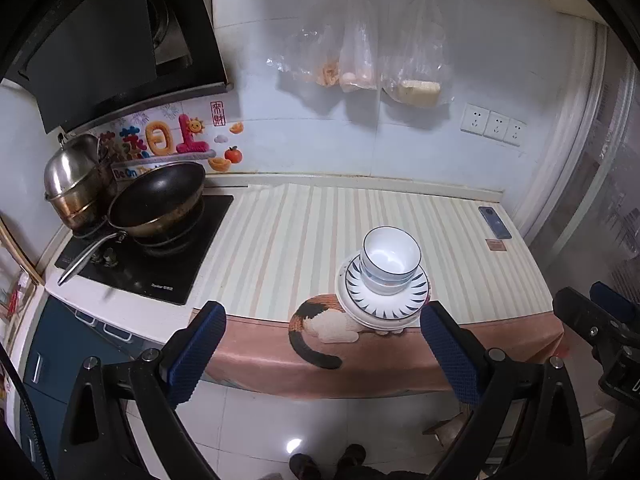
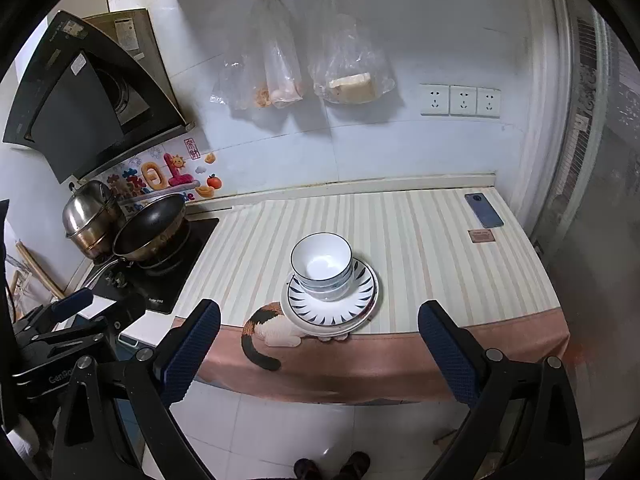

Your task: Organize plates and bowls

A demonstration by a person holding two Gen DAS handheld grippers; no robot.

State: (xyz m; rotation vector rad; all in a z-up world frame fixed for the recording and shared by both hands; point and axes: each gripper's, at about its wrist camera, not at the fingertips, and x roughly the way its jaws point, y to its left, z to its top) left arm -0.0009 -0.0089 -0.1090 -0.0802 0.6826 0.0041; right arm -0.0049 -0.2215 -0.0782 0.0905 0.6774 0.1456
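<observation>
A stack of white bowls (image 1: pixel 391 260) with dark rims sits on a stack of white plates (image 1: pixel 384 306) with blue ray patterns, near the counter's front edge. It also shows in the right wrist view: bowls (image 2: pixel 322 266) on plates (image 2: pixel 332 308). My left gripper (image 1: pixel 322 354) is open and empty, held back from the counter, above the floor. My right gripper (image 2: pixel 320 354) is open and empty too, likewise in front of the counter edge. The right gripper's body shows at the right edge of the left wrist view (image 1: pixel 600 328).
A striped cloth with a cat picture (image 2: pixel 272 328) covers the counter. A black wok (image 1: pixel 158 200) and a steel pot (image 1: pixel 72 184) stand on the hob at left. A phone (image 1: pixel 495 222) lies at the back right. Plastic bags (image 1: pixel 360 60) hang on the wall.
</observation>
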